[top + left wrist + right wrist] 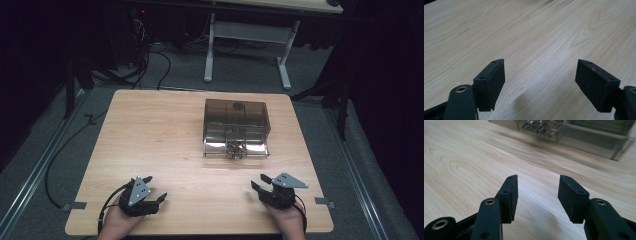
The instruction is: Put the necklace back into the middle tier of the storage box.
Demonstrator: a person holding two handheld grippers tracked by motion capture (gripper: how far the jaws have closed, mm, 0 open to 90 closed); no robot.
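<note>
A smoky see-through plastic box stands on the wooden table, right of centre. Its front drawer is pulled out a little and holds small metal pieces. In the right gripper view the box and the metal pieces lie ahead, blurred. My left gripper rests near the front left edge, open, with bare wood between its jaws. My right gripper rests near the front right edge, open and empty, pointing toward the box.
Beyond the table stands a white-legged desk on grey floor, with cables at the left. Metal rails run along both sides of the table. Bare wood lies between the grippers and the box.
</note>
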